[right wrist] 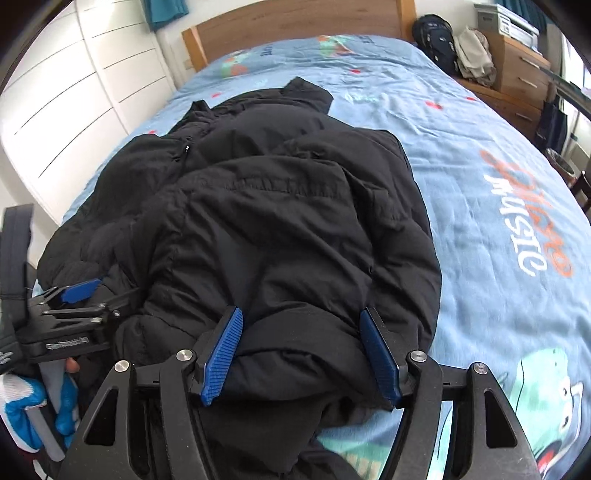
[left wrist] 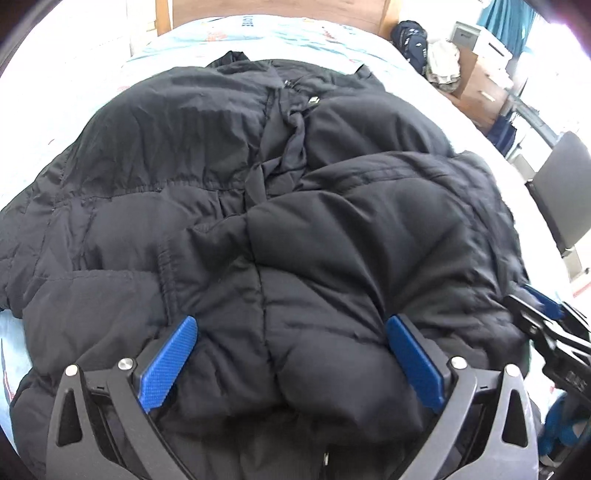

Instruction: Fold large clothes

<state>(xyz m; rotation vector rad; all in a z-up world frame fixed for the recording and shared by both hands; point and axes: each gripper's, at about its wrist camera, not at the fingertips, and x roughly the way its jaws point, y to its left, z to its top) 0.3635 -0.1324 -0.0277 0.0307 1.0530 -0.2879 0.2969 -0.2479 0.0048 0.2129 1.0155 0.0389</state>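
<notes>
Black puffer jacket (left wrist: 280, 206) is lying partly folded on the bed, on a light blue printed bedsheet (right wrist: 498, 177), collar end pointing toward the wooden headboard (right wrist: 295, 22).

Left gripper (left wrist: 290, 332) is straddling a puffed fold at the near hem; blue pads (left wrist: 168, 365) are sitting on either side of the bulge, fabric bunched between them. Cannot tell whether the pads are pressing or merely flanking.

Right gripper (right wrist: 301, 328) is doing likewise on the near hem beside it, jaws roughly half spread around a thick roll of jacket; grip likewise uncertain.

Dark backpack (right wrist: 434, 38) is resting beside the wooden dresser (right wrist: 521, 70).
</notes>
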